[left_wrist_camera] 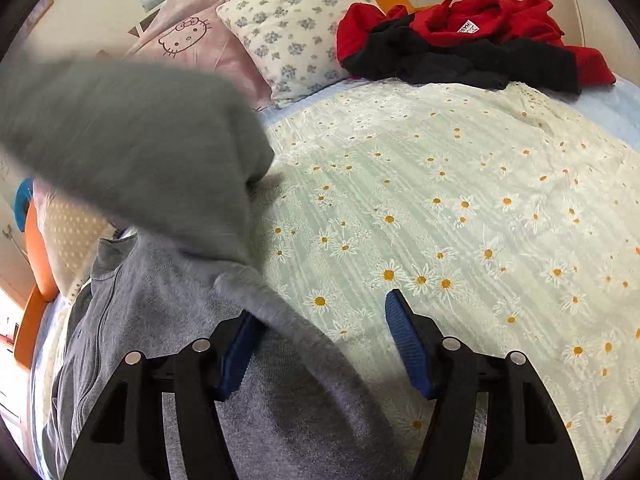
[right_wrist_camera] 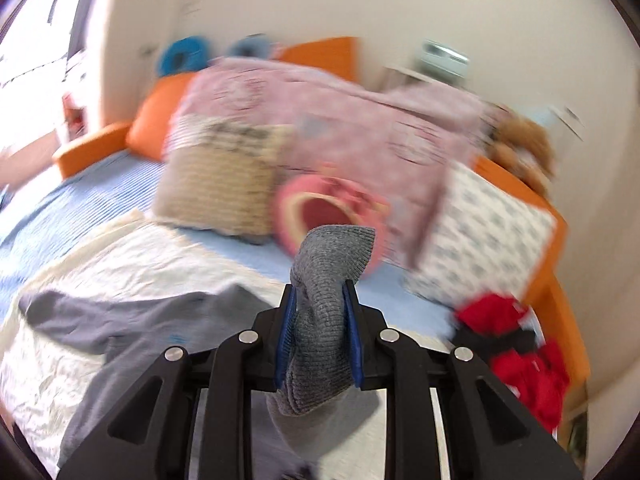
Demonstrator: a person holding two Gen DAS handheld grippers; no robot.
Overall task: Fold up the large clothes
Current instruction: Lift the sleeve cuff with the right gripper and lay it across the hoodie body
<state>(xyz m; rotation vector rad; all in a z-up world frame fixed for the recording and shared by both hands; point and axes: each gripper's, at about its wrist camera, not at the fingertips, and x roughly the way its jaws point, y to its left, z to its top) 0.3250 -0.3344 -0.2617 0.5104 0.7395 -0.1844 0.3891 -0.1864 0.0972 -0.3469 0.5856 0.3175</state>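
Grey garment (left_wrist_camera: 168, 320): on the daisy bedspread (left_wrist_camera: 460, 200), left side. Left gripper (left_wrist_camera: 320, 344): jaws apart, a fold between them, apparently unpressed. Right gripper (right_wrist_camera: 320, 332): clamped on the garment's ribbed cuff (right_wrist_camera: 332, 264).

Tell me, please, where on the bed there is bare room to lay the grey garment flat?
The daisy bedspread is free between the grey garment, the floral pillow and the red and black clothes. It is crowded along the headboard, where the pillows and the pink blanket pile up.
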